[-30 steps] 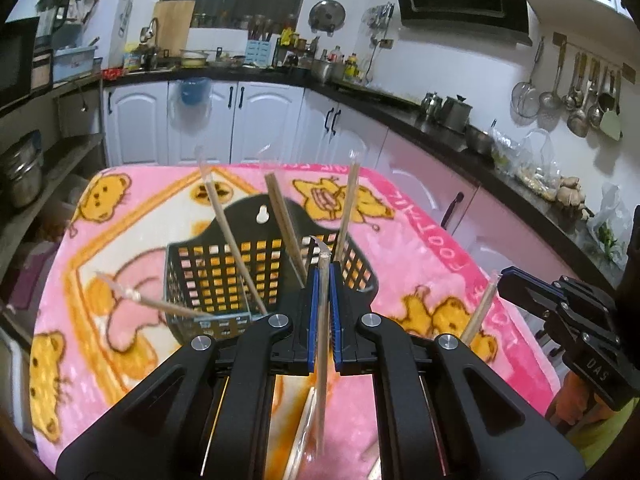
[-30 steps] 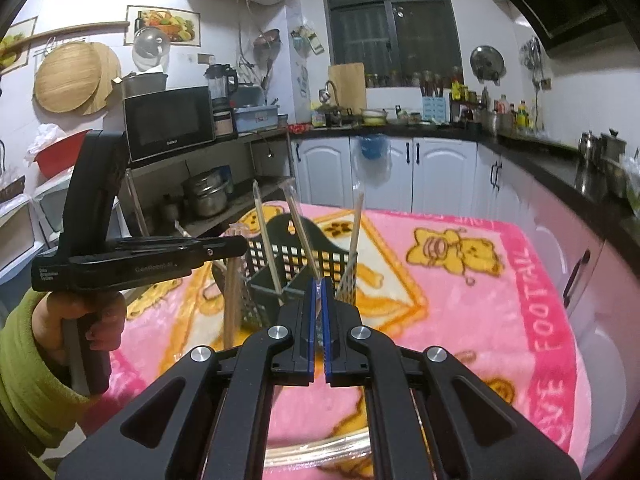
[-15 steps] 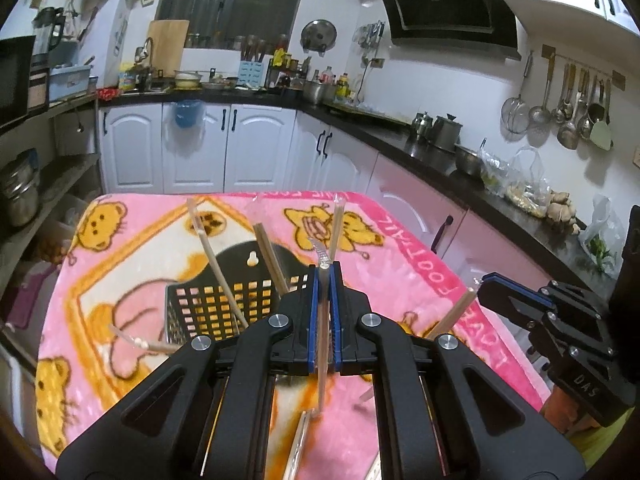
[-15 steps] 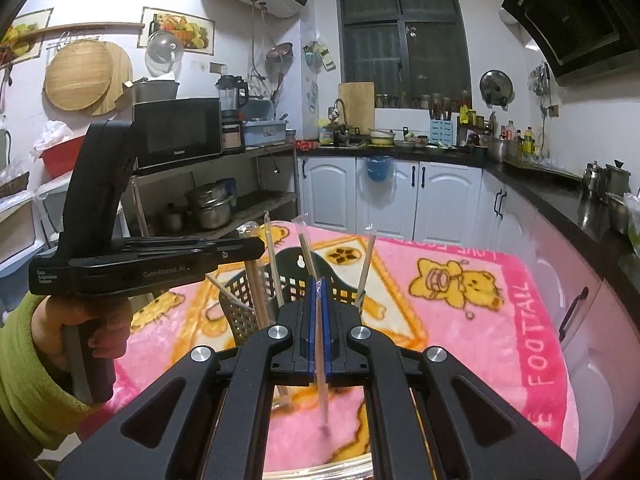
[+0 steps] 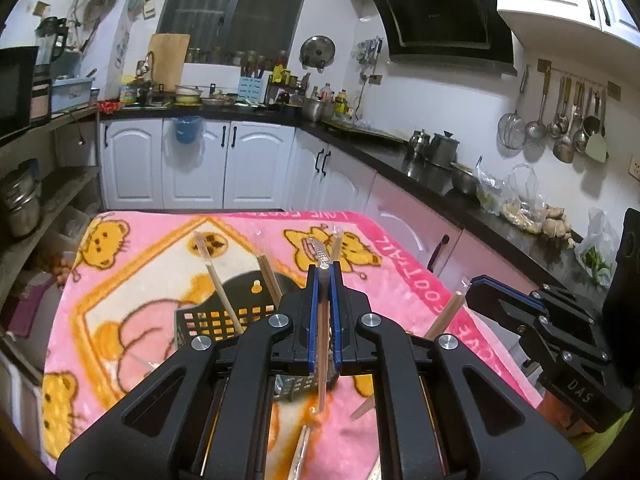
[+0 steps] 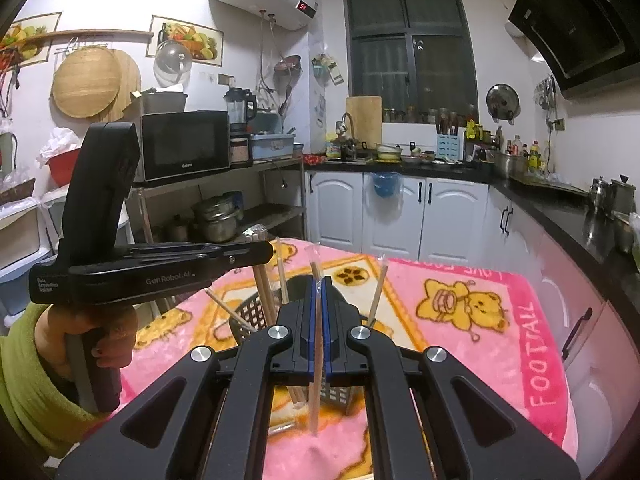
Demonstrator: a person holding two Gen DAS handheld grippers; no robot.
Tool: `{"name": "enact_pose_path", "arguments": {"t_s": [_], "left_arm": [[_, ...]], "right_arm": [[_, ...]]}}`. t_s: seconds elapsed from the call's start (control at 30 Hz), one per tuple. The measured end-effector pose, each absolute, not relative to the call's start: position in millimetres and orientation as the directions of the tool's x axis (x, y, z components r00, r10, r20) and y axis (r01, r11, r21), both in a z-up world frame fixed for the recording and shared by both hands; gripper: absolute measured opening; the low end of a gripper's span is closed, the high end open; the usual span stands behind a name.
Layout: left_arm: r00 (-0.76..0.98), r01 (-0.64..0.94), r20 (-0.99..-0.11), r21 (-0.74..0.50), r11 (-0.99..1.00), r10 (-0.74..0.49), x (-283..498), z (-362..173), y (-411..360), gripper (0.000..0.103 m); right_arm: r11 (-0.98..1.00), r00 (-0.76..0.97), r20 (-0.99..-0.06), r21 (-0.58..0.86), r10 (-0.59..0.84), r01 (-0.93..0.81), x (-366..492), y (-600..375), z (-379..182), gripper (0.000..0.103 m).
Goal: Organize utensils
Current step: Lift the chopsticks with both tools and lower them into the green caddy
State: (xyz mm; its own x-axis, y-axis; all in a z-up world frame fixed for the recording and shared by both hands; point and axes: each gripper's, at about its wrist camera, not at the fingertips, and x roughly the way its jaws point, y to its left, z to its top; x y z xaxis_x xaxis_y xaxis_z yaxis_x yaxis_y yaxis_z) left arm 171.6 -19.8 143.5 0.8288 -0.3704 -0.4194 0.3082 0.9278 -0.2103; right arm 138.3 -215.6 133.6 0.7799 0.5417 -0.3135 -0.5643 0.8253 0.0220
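My left claw (image 5: 323, 312) is clamped on a wrapped chopstick (image 5: 321, 364), upright, off the blanket (image 5: 400, 240). My right claw (image 6: 319, 328) is clamped on another chopstick (image 6: 316, 396), upright too. Black basket (image 6: 250, 312) just beyond, more chopsticks standing in it, on the table.

A fluffy pink blanket (image 5: 404, 264) printed with yellow bears and orange borders covers the desk. At its centre stands a black plastic grid basket (image 5: 208, 318) – pale wooden chopsticks (image 6: 378, 294) inside. White cabinet doors (image 6: 452, 216) at twelve o'clock – black handles.
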Motion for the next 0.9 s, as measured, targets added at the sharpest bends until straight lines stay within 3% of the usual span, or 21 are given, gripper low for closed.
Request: {"name": "enact_pose_path", "arguments": {"t_s": [0.9], "left_arm": [[0.895,0.249,-0.321,-0.214,0.944,-0.309,170,184,18,0.003]], "right_arm": [[0.808,0.783,-0.223,0.037,0.580,-0.588,145,-199,172,0.003]]}}
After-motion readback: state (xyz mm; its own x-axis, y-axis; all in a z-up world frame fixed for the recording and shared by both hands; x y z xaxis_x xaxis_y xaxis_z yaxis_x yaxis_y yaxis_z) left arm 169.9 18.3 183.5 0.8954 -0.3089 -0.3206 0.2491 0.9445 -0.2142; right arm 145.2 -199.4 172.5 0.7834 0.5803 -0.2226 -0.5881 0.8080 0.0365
